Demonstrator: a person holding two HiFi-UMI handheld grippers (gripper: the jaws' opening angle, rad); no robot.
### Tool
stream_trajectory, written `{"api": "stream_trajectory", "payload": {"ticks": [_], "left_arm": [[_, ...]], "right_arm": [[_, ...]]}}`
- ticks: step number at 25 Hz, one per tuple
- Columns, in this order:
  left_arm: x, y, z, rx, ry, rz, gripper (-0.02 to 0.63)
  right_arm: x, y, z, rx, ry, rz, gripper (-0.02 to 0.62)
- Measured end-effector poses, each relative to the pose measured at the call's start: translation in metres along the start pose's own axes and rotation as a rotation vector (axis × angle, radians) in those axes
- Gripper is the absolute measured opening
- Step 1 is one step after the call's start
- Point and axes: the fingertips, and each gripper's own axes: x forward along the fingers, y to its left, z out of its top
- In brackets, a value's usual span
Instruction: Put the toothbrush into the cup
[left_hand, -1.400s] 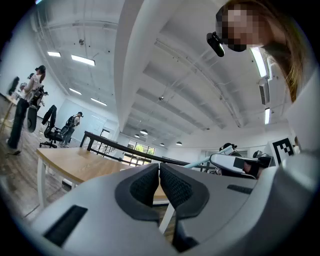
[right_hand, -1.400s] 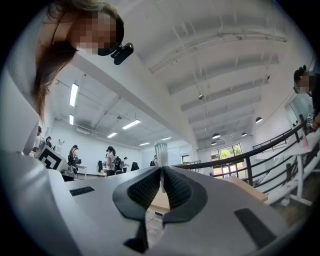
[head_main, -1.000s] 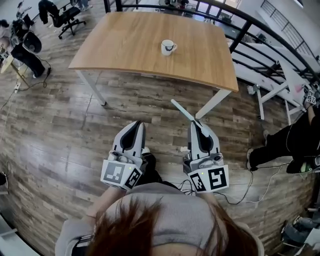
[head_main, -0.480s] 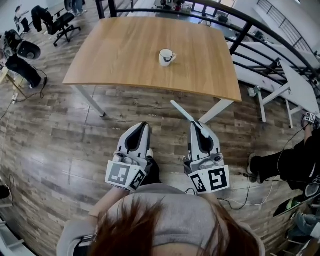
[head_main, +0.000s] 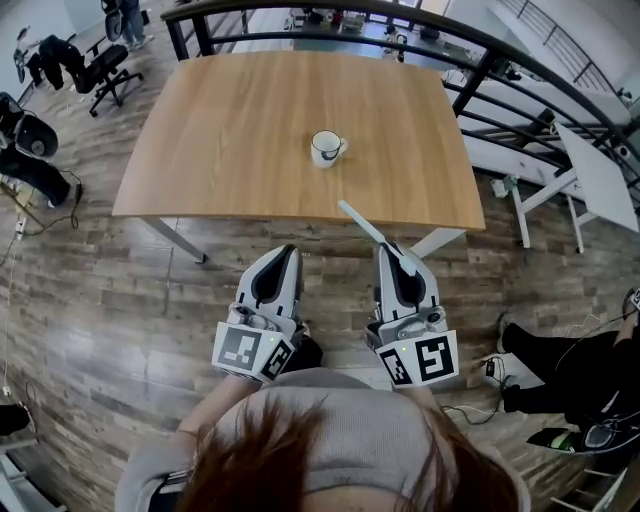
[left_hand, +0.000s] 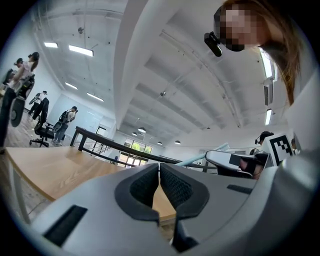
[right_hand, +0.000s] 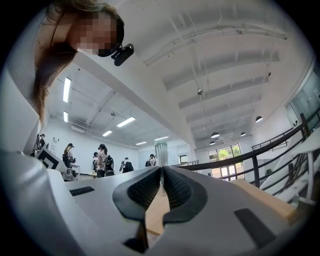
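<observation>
A white cup (head_main: 325, 148) with a dark mark stands near the middle of the wooden table (head_main: 220, 130). Both grippers are short of the table's near edge, above the wood floor. My right gripper (head_main: 388, 250) is shut on a pale toothbrush (head_main: 364, 226), which sticks forward and left over the table edge. In the right gripper view the brush head (right_hand: 161, 149) rises just past the closed jaws of the right gripper (right_hand: 162, 172). My left gripper (head_main: 283, 254) is shut with nothing in it; in its own view the left gripper (left_hand: 159, 169) has its pads touching, and the toothbrush (left_hand: 200, 157) shows to its right.
A black railing (head_main: 480, 60) runs behind and to the right of the table. White desks (head_main: 590, 170) stand at the right, an office chair (head_main: 100, 65) at the far left. A person's legs (head_main: 570, 360) and cables (head_main: 470, 410) lie on the floor at the lower right.
The table and cup have come closer and slid down the head view as both grippers travel forward together. The toothbrush tip now overlaps the table's near edge. Both grips are unchanged.
</observation>
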Motion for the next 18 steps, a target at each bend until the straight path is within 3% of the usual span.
{"api": "stream_trajectory", "payload": {"ticks": [8,18], "left_arm": [[0.042,0.039,0.006,0.004,0.009,-0.023,0.008],[0.072,0.043,-0.007,-0.011,0.046,0.0,0.008]], "right_arm": [[0.052,-0.013,-0.01,0.001,-0.007,-0.026,0.032],[0.072,-0.043,-0.017,0.02,0.023,-0.018,0.032]]}}
